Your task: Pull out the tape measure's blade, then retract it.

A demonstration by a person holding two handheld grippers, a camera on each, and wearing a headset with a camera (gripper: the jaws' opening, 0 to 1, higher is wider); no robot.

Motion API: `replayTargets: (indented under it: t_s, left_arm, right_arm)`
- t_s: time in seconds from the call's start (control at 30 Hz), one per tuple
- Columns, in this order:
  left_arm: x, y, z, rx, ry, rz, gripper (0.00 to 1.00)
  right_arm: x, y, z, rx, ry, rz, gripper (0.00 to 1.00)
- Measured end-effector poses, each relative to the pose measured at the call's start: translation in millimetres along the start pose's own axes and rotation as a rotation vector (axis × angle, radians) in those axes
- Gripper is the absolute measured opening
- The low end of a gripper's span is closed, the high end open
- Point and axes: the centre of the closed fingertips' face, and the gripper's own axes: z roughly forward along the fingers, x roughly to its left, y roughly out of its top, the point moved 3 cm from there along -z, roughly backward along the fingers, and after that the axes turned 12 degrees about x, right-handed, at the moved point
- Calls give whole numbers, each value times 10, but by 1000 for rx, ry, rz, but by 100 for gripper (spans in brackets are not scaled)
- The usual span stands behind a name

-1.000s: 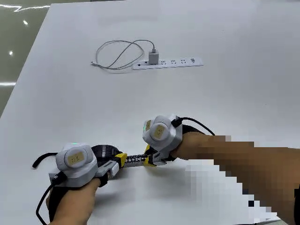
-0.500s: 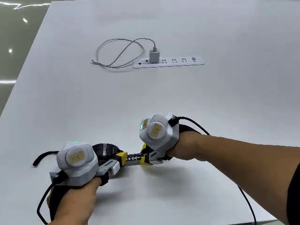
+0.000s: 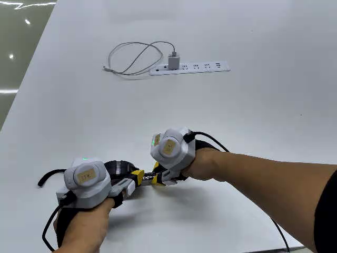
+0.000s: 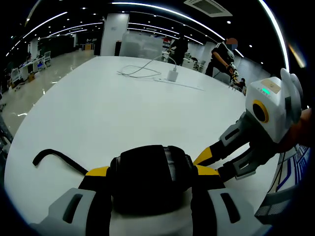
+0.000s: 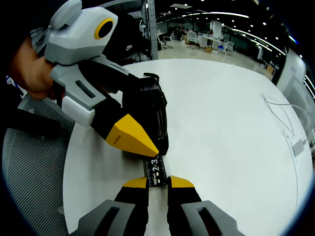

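On the table [image 3: 237,105], the tape measure [image 5: 147,113] is clamped by the left gripper [image 4: 152,172], and the blade [image 5: 156,169], pinched by the right gripper [image 5: 158,183], is shortened further, judged nearly retracted.

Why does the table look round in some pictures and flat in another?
Left gripper view and right gripper view: fisheye lenses bow the table into a dome and bend the ceiling lights into arcs. Head view: ordinary lens, so the table edge runs straight; glare dots the floor. Right gripper view: the blade numbers read sharp.
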Motion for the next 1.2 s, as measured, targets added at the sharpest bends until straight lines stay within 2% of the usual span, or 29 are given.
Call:
replayTargets:
  t_s: [0.53, 1.03, 1.2]
  left_arm:
    - [-4, -2, -1, 0, -4, 1, 61]
    - [-2, -9, -3, -5, -2, 3, 61]
    - [-3, -5, -3, -10, 2, 5, 62]
  right_arm:
    - [38, 161, 67, -31, 3, -4, 10]
    - [36, 212, 99, -27, 11, -19, 10]
    - [29, 217, 104, -29, -1, -28, 11]
